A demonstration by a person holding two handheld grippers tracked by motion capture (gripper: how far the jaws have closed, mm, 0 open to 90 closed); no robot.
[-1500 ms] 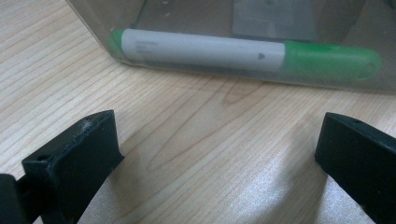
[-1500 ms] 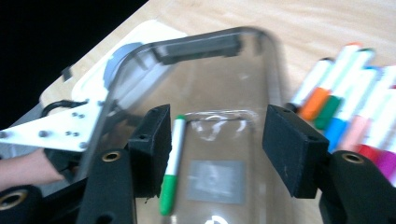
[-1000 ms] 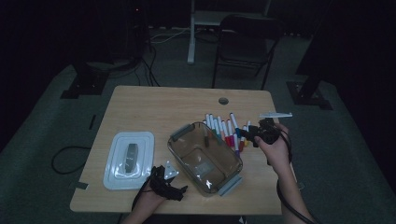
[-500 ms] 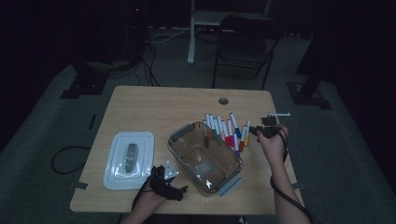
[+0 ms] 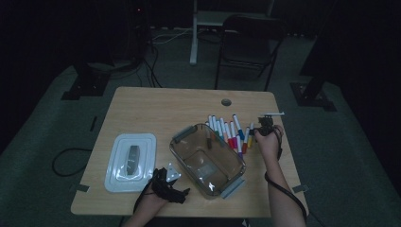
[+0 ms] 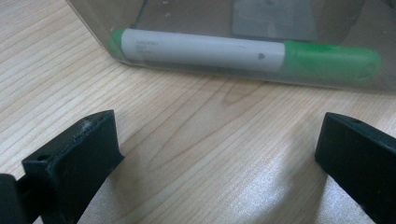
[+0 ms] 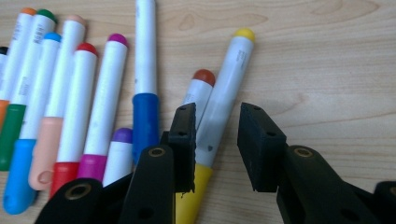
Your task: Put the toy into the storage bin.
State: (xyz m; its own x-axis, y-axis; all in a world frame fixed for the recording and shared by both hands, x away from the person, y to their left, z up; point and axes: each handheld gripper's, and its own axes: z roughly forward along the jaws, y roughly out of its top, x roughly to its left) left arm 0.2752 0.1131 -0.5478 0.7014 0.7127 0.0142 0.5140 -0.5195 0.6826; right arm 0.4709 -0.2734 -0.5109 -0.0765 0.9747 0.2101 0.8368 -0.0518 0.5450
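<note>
The table bears a clear bin, a lid and a row of markers. The job looks like loading markers into the bin; a green marker already lies inside, just beyond the left gripper, whose jaws stand wide and empty. The right gripper has been closing: the yellow marker lies between its jaws, pads not yet pressing. Next: close fully, lift, carry to the bin.
</note>
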